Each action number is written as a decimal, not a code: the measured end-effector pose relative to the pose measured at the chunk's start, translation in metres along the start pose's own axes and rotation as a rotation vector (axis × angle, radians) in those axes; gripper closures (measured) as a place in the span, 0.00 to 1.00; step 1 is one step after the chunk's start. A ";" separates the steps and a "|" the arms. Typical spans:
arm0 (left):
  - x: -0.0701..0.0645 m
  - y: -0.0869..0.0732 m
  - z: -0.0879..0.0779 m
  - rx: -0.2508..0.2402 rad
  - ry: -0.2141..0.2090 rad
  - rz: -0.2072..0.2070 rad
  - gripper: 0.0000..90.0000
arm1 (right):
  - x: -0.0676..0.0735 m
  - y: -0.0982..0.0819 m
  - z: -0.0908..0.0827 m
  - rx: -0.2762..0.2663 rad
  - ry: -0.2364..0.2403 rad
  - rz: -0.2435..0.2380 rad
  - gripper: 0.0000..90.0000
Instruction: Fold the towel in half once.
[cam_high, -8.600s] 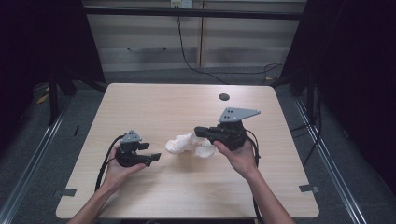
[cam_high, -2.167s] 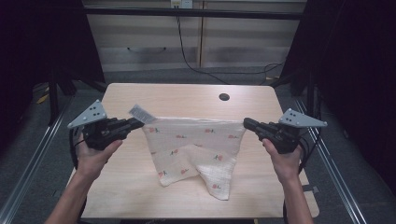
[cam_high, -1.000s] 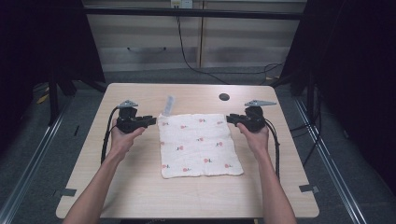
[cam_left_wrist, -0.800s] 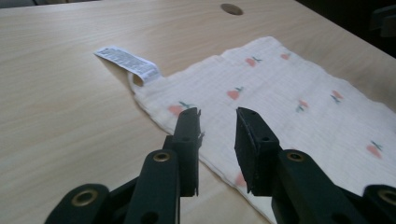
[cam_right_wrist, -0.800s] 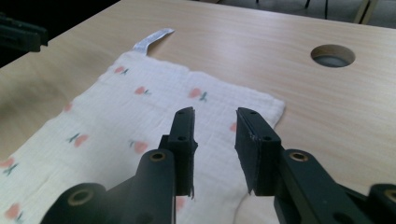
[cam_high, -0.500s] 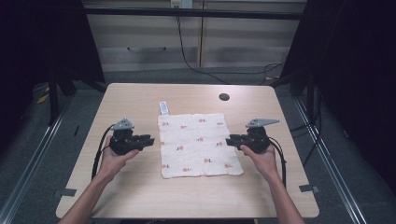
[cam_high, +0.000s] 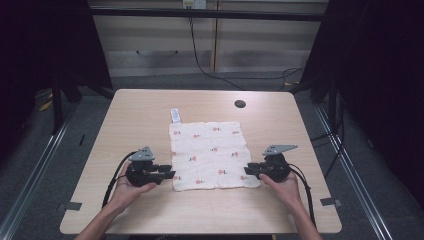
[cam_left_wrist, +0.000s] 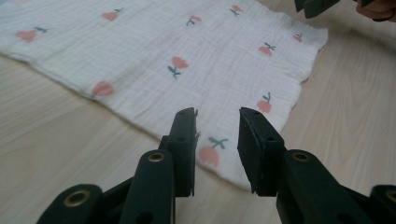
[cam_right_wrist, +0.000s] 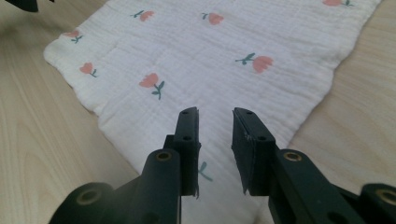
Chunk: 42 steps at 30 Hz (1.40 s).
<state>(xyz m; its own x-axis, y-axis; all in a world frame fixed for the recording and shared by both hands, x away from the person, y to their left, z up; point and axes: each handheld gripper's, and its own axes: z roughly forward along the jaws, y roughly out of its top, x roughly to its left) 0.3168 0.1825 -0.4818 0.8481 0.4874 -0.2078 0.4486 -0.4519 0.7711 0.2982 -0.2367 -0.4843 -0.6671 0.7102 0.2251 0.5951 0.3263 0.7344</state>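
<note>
Work in hand: we judge this to be folding the cloth (cam_high: 212, 155), which lies flat, its near edge between our 2 grippers.
Left gripper (cam_left_wrist: 217, 135): jaws part open and just been widening, nothing clamped; the cloth's near corner lies under and ahead of the tips.
Right gripper (cam_right_wrist: 215, 133): jaws part open and just been narrowing, nothing pinched yet; the other near corner lies directly below and in front.
Risk, missed pinch: the fabric is thin and flat on the wood, so our pads may close on air or scrape the table (cam_high: 130, 115) if we come in too high or too steep.
Risk, uneven lift: if 1 corner catches first, we expect the cloth to skew and wrinkle.
Risk, tag: the small label (cam_high: 174, 115) at the corner farthest from the left gripper could fold under.
Surface: pale wood tabletop with a dark round hole (cam_high: 240, 104) beyond the right gripper.
Room: dim, dark curtains at both sides, cables (cam_high: 205, 60) on grey floor beyond.
</note>
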 end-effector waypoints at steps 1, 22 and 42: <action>-0.001 -0.001 0.004 0.009 -0.009 0.002 0.74 | 0.000 0.000 -0.001 -0.002 -0.004 0.006 0.80; -0.009 -0.006 0.030 0.091 0.023 0.102 0.86 | -0.001 -0.013 0.010 0.070 -0.129 -0.053 0.79; -0.002 -0.022 0.007 0.095 0.047 0.078 0.99 | 0.024 -0.021 0.000 0.069 0.020 -0.047 1.00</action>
<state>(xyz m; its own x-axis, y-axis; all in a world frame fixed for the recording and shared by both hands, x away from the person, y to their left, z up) 0.3075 0.1861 -0.5023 0.8684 0.4815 -0.1188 0.4081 -0.5576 0.7229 0.2694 -0.2262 -0.4946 -0.7033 0.6806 0.2053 0.5922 0.4012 0.6988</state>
